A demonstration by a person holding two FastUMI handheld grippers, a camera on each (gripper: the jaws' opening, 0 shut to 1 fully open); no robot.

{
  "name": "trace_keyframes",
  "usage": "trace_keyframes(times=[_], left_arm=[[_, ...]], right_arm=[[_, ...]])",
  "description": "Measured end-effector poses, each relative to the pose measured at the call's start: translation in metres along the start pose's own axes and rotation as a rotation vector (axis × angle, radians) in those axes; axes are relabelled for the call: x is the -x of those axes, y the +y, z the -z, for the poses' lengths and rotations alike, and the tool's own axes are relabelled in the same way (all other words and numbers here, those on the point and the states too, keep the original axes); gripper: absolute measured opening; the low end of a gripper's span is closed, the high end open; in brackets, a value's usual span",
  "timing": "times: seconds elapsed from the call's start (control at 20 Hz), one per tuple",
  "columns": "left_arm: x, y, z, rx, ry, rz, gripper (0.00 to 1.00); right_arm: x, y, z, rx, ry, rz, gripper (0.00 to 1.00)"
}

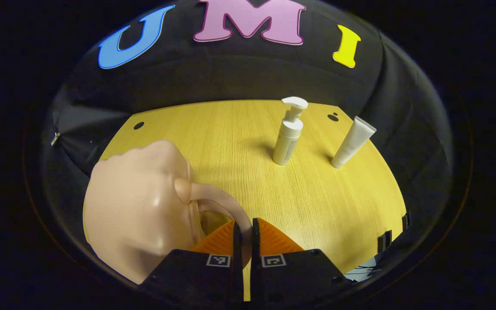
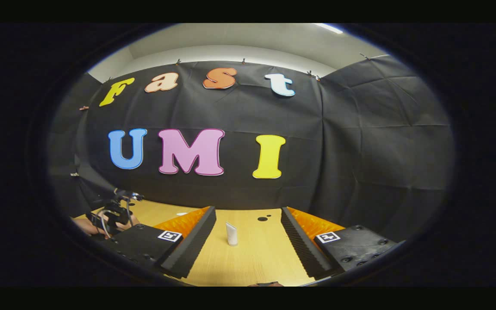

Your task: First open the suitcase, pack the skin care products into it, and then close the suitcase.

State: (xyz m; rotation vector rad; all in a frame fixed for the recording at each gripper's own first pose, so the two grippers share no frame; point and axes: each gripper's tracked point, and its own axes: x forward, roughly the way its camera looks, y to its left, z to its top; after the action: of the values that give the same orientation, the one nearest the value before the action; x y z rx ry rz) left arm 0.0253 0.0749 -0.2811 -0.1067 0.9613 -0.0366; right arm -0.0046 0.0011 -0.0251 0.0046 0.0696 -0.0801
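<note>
The left tool [image 1: 246, 241] pinches the curved handle [image 1: 224, 202] of the smooth, round peach suitcase [image 1: 138, 206] at 9 o'clock. At 1 o'clock, a pump bottle [image 1: 288, 137] and tube [image 1: 353, 142] stand on the wooden tabletop [image 1: 317, 202]. The right tool [image 2: 248, 232] is spread wide.

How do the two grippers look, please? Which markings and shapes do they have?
Each gripper, left and right, has two wedge-shaped fingers with ribbed inner faces, mounted on black blocks. Every block carries a small square black-and-white marker; the right blocks show round screw holes.
</note>
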Motion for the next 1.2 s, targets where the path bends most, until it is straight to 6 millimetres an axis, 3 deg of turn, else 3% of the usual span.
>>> trace_keyframes(times=[0.15, 0.25, 0.35, 0.5, 0.75, 1.0, 1.2], left_arm=[[0.041, 0.012, -0.029, -0.014, -0.045, 0.024, 0.11], [0.073, 0.031, -0.051, 0.007, -0.074, 0.040, 0.11], [0.104, 0.060, -0.070, 0.008, -0.111, 0.033, 0.11], [0.139, 0.113, -0.084, 0.019, -0.147, 0.013, 0.11], [0.164, 0.214, -0.084, -0.009, -0.169, -0.141, 0.11], [0.186, 0.281, -0.094, -0.051, -0.168, -0.245, 0.11], [0.200, 0.374, -0.090, -0.071, -0.156, -0.384, 0.11]], right_arm=[[-0.007, 0.009, 0.000, 0.003, -0.003, -0.022, 0.97], [-0.013, 0.015, 0.000, 0.001, -0.005, -0.038, 0.97], [-0.018, 0.022, 0.000, 0.000, -0.008, -0.055, 0.99], [-0.027, 0.032, -0.001, -0.001, -0.013, -0.079, 0.99], [-0.043, 0.055, 0.003, 0.011, 0.008, -0.117, 0.97], [-0.053, 0.081, 0.005, 0.014, 0.015, -0.131, 0.97], [-0.058, 0.107, 0.007, 0.014, 0.021, -0.149, 0.99]])
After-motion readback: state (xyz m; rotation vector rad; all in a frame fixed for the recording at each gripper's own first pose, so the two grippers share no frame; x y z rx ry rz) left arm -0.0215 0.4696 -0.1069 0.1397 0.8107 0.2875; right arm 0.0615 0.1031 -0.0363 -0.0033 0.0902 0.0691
